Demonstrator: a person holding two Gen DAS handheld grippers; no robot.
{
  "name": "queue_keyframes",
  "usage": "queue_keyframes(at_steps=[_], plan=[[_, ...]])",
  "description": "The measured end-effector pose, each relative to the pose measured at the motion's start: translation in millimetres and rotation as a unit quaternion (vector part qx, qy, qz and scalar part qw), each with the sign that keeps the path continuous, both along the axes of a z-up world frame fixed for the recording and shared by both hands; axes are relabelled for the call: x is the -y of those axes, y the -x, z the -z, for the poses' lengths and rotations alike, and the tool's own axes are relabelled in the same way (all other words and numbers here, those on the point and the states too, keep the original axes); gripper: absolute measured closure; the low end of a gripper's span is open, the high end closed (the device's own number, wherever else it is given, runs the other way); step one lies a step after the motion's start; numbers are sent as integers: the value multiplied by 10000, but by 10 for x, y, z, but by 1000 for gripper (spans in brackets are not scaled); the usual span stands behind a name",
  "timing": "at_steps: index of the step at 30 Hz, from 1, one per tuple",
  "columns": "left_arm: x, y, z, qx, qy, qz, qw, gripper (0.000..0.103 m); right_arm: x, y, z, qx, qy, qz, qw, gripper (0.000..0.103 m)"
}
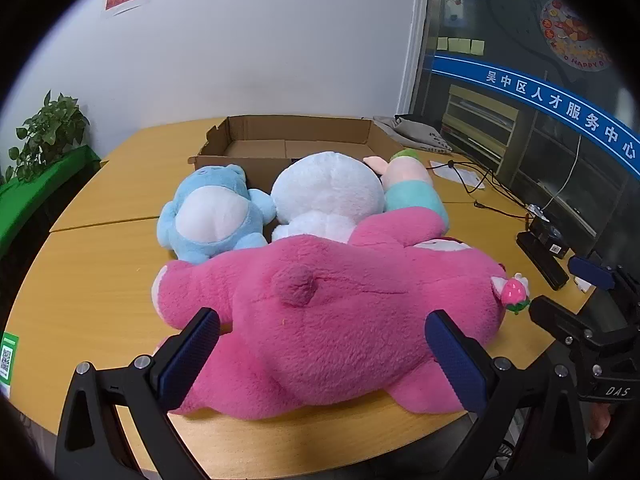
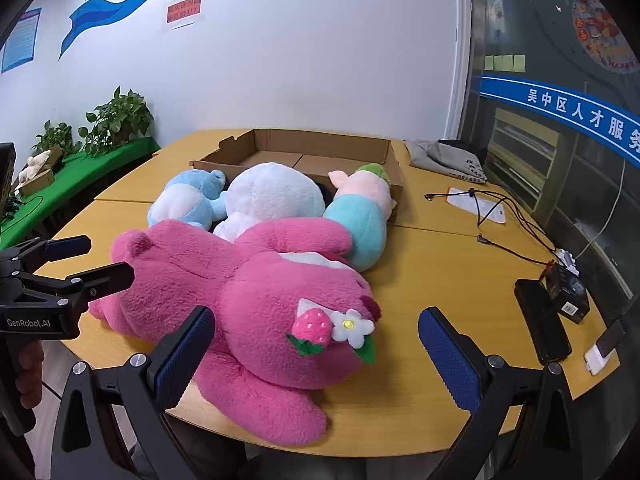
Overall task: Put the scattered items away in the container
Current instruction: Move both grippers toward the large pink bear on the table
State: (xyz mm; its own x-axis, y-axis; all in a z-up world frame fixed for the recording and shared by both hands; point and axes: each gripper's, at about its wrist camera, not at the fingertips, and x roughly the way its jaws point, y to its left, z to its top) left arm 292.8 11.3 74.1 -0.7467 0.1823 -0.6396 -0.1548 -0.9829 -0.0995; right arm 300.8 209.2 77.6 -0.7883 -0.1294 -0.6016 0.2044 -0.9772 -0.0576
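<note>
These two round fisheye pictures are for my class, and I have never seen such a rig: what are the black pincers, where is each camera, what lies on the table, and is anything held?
A person holds two hand-held tools, each with two blue-padded fingers and a camera looking along them. One picture comes from the left gripper, the other from the right gripper. Both are open and hold nothing.

On the wooden table lies a big pink plush bear. Behind it are a light blue plush toy, a white plush toy and a pink-and-teal plush doll. Behind them stands an open, shallow cardboard box. Black cables and dark devices lie to the right.
</note>
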Motion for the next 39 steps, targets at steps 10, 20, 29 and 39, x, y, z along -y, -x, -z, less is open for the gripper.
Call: queue_keyframes(at_steps=[10,20,29,39], plan=[[49,165,114,239,-110,119,9996,1,-2,139,101,172,56,30,9998,0],[112,304,183,341,-186,174,9991,1,-8,291,195,331,36,32,9994,0],[125,358,233,344,-230,236,9989,1,11,385,276,410,-12,12,9992,0],[132,388,292,389,-353,392,9979,1,37,463,344,499,32,-73,9987,0]])
